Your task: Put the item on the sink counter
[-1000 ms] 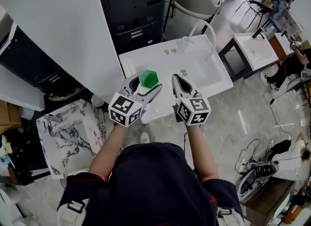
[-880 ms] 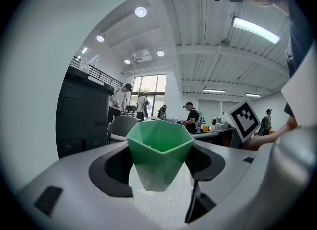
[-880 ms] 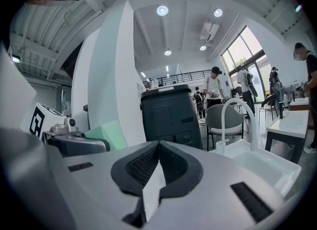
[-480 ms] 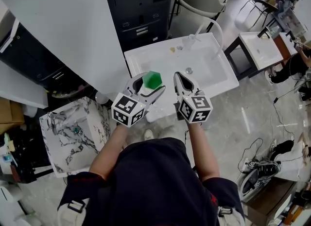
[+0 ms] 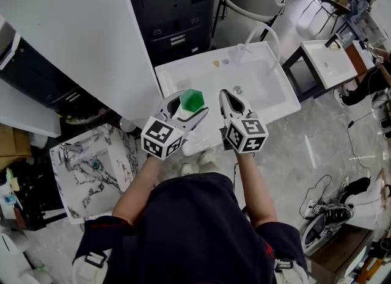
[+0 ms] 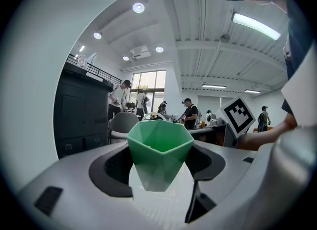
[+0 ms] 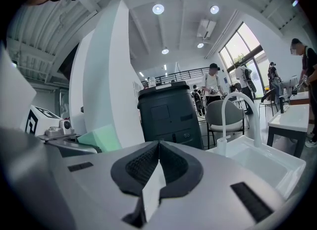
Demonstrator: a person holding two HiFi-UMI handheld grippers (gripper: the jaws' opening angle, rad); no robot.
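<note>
A green faceted cup (image 5: 192, 100) sits upright between the jaws of my left gripper (image 5: 187, 104), which is shut on it, just above the front edge of the white sink unit (image 5: 275, 102). In the left gripper view the cup (image 6: 159, 145) fills the gap between the jaws of the left gripper (image 6: 161, 168), open mouth up. My right gripper (image 5: 228, 102) hovers beside it to the right, shut with nothing in it. Its jaws meet in the right gripper view (image 7: 157, 164), where the cup (image 7: 99, 137) shows at the left.
The sink has a curved white faucet (image 5: 270, 35), a drain (image 5: 237, 89) and small bits on its back counter (image 5: 218, 63). A dark cabinet (image 5: 177, 8) and a grey chair (image 5: 247, 2) stand behind it. A marble-patterned basin (image 5: 91, 167) is at left, another white sink (image 5: 324, 63) at right.
The person has stepped slightly closer to the sink. Both grippers keep their pose, the cup still in the left one.
</note>
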